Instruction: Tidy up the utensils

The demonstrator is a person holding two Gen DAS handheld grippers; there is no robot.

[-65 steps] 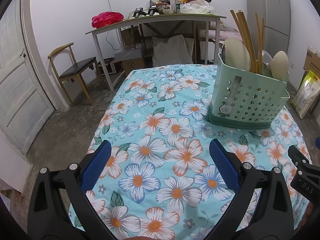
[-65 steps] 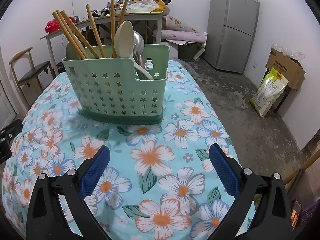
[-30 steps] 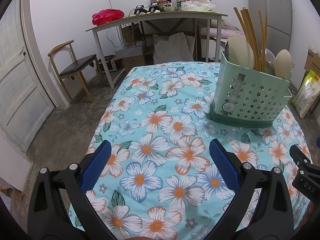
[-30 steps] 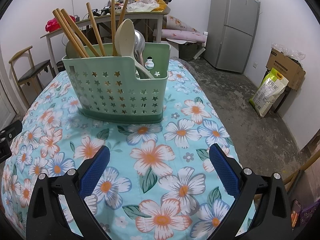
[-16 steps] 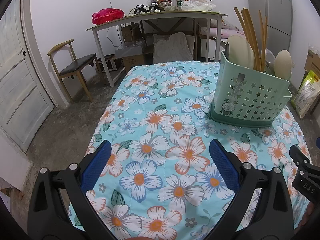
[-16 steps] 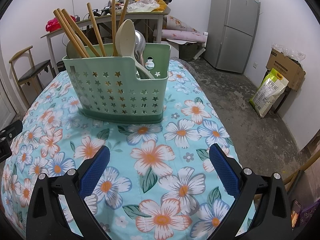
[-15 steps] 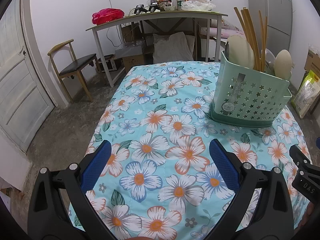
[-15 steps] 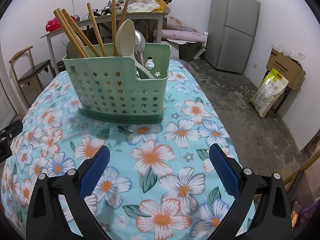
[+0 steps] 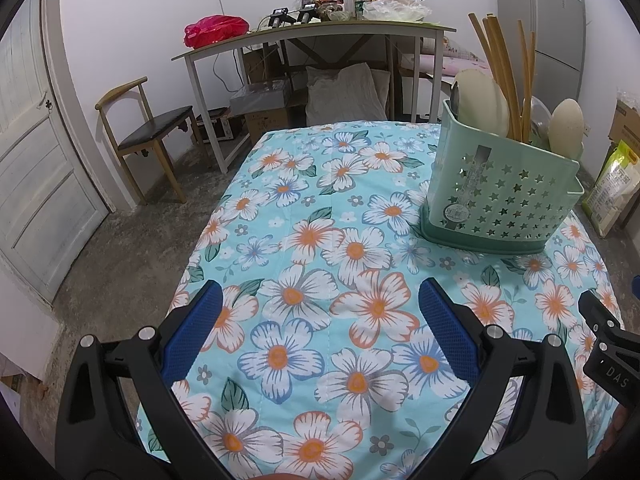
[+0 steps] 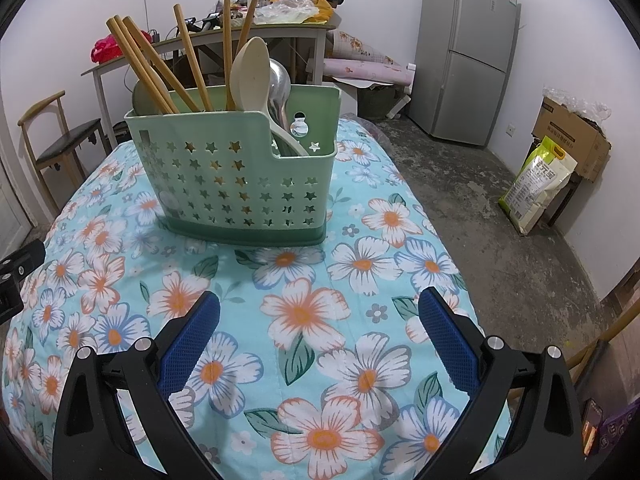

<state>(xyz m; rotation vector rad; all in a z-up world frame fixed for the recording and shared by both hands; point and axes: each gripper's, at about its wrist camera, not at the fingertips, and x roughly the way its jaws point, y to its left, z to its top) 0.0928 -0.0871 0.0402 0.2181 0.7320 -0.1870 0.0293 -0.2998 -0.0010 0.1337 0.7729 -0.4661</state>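
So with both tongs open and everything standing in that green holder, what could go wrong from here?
The chopsticks lean well above the holder; a tong brushing them could tip the holder over. It stands on a soft quilted cloth, so it may wobble when pushed. It also looks closer to the table's right edge in the left wrist view, so a nudge that way might send it off.

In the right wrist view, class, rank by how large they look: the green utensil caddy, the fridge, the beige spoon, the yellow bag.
1. Green utensil caddy, though nearness inflates it.
2. Fridge, far back, so truly bigger.
3. Yellow bag.
4. Beige spoon, its lower part hidden.
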